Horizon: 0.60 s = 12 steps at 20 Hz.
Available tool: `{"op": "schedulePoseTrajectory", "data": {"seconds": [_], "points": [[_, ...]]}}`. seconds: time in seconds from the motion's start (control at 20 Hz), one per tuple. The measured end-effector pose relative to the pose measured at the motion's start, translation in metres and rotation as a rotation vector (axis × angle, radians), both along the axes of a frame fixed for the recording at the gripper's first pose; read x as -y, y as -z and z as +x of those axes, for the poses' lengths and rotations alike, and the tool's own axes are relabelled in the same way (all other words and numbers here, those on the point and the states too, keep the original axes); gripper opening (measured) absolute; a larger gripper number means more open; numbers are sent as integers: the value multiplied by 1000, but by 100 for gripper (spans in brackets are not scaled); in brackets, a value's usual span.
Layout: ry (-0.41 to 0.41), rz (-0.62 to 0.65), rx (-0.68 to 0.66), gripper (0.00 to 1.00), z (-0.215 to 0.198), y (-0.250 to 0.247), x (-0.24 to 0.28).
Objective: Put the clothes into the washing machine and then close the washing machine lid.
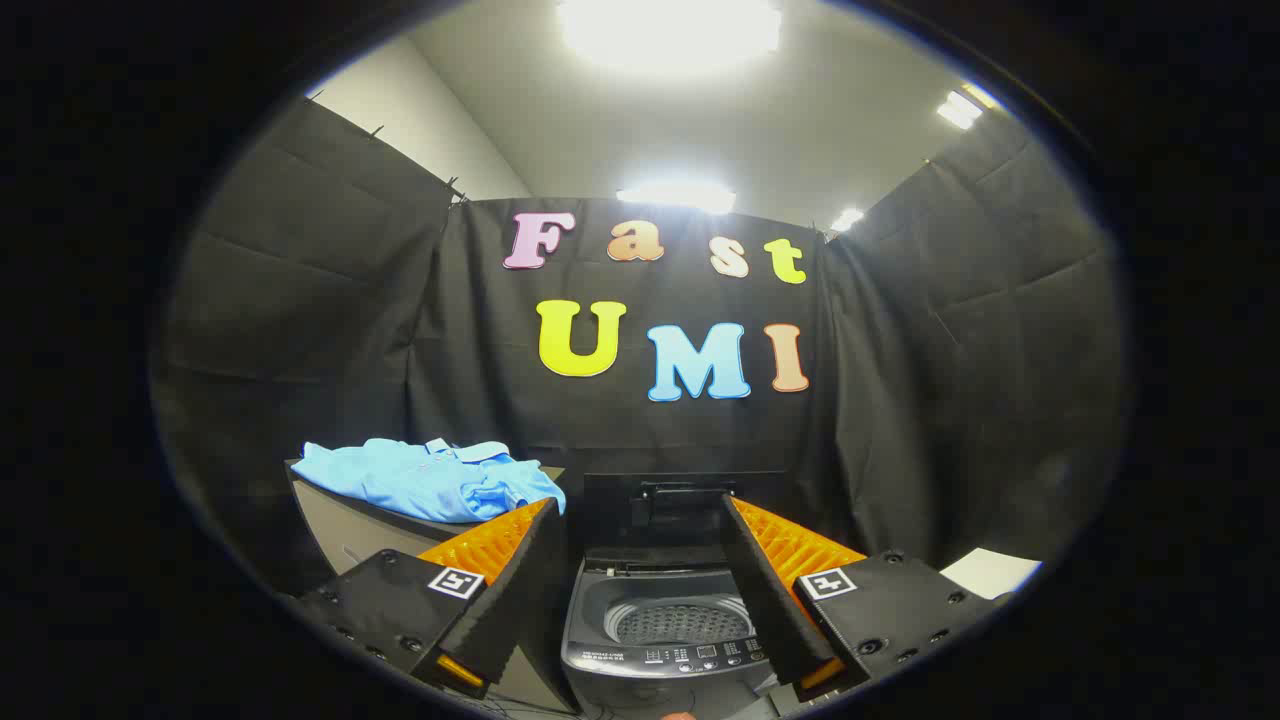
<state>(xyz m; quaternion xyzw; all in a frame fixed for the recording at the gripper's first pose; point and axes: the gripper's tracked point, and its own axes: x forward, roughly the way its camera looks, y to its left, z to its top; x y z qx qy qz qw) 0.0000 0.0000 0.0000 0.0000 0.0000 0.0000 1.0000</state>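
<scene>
Gripper view gives me a small washing machine (665, 640) with its lid (683, 510) standing upright at the back and the drum (682, 622) open to me. A line of print and some buttons run along its front control strip, but the writing is too small for me to read. My gripper (638, 512) is spread wide, its fingers holding and touching nothing, and the machine's opening sits between them and just ahead. Square black-and-white marker tags sit on both finger bases. The blue clothes (430, 478) lie in a crumpled heap on a table (345, 520) beside the machine, beyond my left finger and well clear of it.
</scene>
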Motion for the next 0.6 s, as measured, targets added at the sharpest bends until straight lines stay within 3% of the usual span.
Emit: {"op": "schedulePoseTrajectory", "data": {"seconds": [0.6], "points": [[-3,21,10,98,0,-6,1]]}}
